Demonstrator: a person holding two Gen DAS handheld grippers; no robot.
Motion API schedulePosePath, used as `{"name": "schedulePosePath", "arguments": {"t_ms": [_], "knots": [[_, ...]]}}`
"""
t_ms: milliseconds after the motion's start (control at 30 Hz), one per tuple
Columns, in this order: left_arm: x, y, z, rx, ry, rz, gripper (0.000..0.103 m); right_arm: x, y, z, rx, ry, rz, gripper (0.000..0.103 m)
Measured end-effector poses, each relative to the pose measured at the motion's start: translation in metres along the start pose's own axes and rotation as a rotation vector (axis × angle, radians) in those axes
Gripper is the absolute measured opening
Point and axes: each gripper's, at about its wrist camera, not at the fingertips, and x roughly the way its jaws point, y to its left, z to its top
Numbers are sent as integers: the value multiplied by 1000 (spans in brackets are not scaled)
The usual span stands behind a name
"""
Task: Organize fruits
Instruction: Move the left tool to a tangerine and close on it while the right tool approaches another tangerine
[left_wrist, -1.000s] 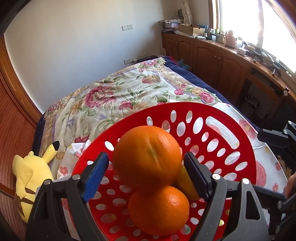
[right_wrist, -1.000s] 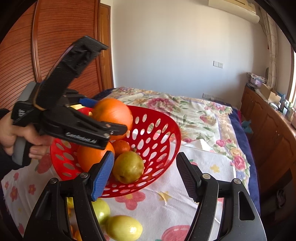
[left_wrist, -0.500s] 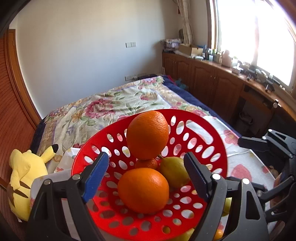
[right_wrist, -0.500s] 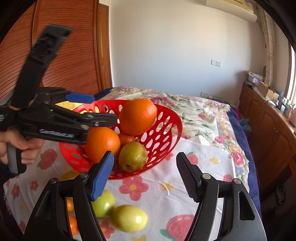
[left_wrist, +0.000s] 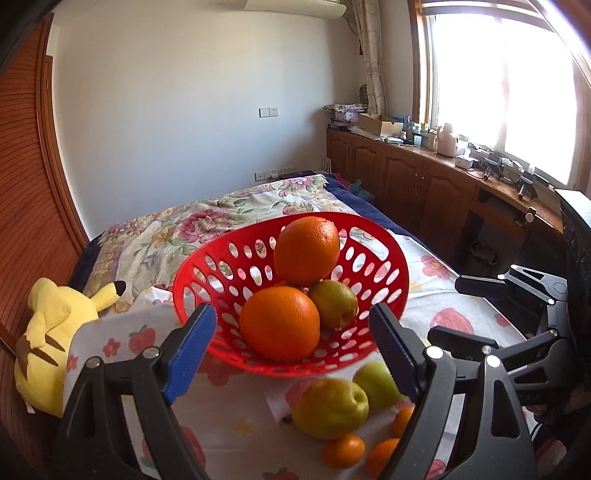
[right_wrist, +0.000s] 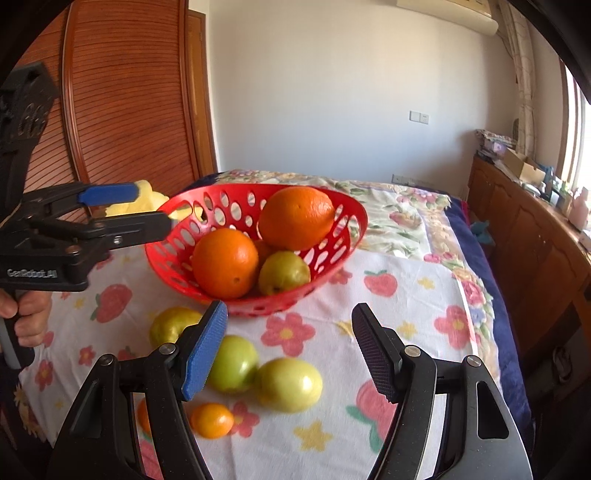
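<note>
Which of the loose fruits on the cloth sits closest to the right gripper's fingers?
The green fruit, right beside the right gripper's blue pad. The yellower pear lies next to it, the small tangerine lower, another pear further left.

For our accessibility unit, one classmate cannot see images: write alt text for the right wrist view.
A red basket holding two oranges and a pear sits on a flowered cloth, seen between the fingers of the open right hand-held gripper. Loose green fruit and a tangerine lie in front; the open left hand-held gripper is at left.
</note>
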Motion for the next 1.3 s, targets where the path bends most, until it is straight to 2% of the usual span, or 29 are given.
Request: {"name": "schedulePosePath", "arguments": {"t_ms": [233, 600, 933, 1167, 1233, 1300], "knots": [[-15, 0, -33, -26, 8, -3, 86, -13, 9, -18, 10, 9, -18, 72], [-33, -4, -87, -74, 3, -28, 86, -20, 31, -51, 9, 46, 5, 69], [-37, -7, -118, -84, 18, -10, 86, -14, 56, -72, 2, 75, 61, 62], [-37, -23, -125, -69, 34, -67, 85, -7, 50, -76, 12, 91, 44, 56], [-35, -30, -125, -63, 41, -96, 83, -6, 46, -76, 22, 94, 42, 56], [-32, -36, -124, -57, 51, -116, 73, -6, 43, -77, 24, 97, 37, 56]]}}
